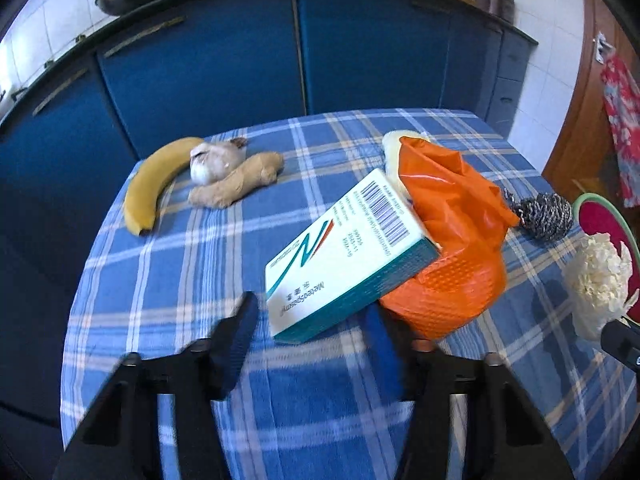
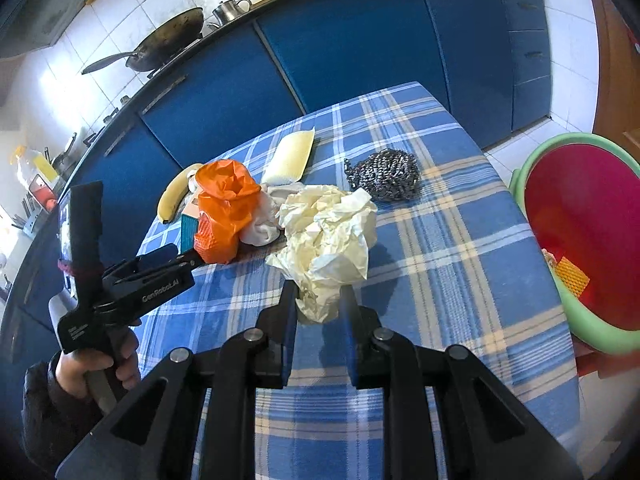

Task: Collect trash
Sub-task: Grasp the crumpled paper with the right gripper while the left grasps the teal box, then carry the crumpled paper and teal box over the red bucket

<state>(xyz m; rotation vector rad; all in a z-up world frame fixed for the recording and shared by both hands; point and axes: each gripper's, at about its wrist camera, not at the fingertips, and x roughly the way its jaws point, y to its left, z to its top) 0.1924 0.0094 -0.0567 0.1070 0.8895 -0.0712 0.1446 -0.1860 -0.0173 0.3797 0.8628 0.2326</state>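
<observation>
My right gripper (image 2: 318,308) is shut on a crumpled cream paper wad (image 2: 328,236) and holds it just above the checked tablecloth (image 2: 460,248); the wad also shows in the left wrist view (image 1: 596,280). My left gripper (image 1: 320,320) is open, its jaws on either side of a white and teal medicine box (image 1: 344,256) that leans on an orange plastic bag (image 1: 452,232). The left gripper also shows in the right wrist view (image 2: 176,258) beside the orange bag (image 2: 224,208). A red bin with a green rim (image 2: 580,240) stands off the table's right edge.
A banana (image 1: 152,184), garlic (image 1: 212,160) and ginger (image 1: 236,184) lie at the far left. A steel scourer (image 2: 388,176) and a yellow sponge (image 2: 290,156) lie farther back. White cloth (image 2: 260,228) sits by the bag. Blue cabinets (image 2: 340,48) stand beyond.
</observation>
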